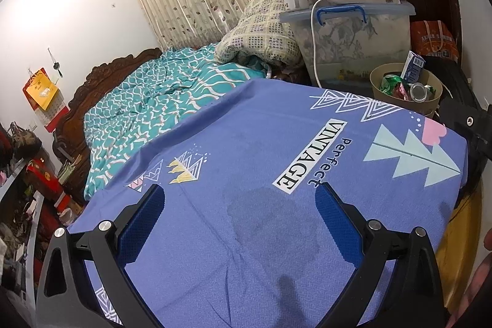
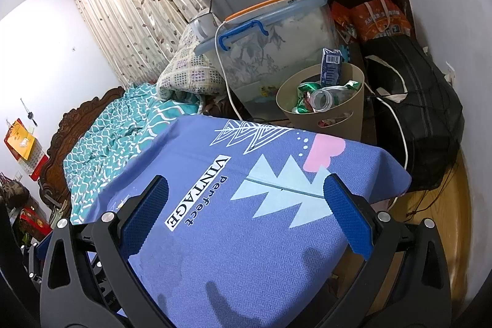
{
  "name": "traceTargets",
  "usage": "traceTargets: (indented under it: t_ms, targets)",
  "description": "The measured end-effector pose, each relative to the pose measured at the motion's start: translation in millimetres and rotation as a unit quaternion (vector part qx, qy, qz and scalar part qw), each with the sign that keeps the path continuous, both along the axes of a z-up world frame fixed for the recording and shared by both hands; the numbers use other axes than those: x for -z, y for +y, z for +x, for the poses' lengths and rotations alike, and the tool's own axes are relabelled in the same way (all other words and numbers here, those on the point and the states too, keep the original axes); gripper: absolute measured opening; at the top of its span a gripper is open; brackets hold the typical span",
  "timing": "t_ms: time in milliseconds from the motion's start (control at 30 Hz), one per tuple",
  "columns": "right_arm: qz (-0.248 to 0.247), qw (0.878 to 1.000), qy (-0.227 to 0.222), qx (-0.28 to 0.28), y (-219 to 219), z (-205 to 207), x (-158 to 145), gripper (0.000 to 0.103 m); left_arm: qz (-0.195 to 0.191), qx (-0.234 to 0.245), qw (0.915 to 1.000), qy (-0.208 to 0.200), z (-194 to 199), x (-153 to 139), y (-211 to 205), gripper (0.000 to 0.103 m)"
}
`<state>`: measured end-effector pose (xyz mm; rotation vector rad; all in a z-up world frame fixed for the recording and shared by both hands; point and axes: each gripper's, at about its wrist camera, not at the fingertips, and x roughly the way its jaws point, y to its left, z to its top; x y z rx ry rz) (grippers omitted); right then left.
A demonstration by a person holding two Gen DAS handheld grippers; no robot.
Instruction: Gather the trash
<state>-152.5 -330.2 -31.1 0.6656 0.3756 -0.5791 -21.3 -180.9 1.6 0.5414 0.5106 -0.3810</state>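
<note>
A tan waste bin (image 1: 399, 105) (image 2: 329, 119) stands beyond the far edge of a table covered in a blue printed cloth (image 1: 261, 205) (image 2: 246, 220). Inside it I see a blue carton (image 1: 413, 68) (image 2: 331, 66), a clear plastic bottle (image 2: 323, 99), a crushed can (image 1: 419, 91) and green and red wrappers (image 1: 392, 83) (image 2: 304, 91). My left gripper (image 1: 240, 200) hovers open over the cloth with nothing between its blue pads. My right gripper (image 2: 246, 192) is likewise open and empty above the cloth, nearer the bin.
Stacked clear storage boxes (image 1: 356, 45) (image 2: 276, 51) with a white cable (image 1: 313, 45) stand behind the bin. A black bag (image 2: 412, 112) lies to its right, orange bags (image 2: 378, 17) behind. A bed with teal bedding (image 1: 147, 100) and a folded quilt (image 1: 261, 29) sits left.
</note>
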Motion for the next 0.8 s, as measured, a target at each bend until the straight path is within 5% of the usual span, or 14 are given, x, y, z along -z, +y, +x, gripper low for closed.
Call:
traceTargets:
  t_ms: [800]
  targets:
    - [0.001, 1.000, 0.000, 0.000, 0.1, -0.6, 0.6, 0.100, 0.003, 0.003, 1.0000, 0.002, -1.4, 3.8, -2.4, 0.095]
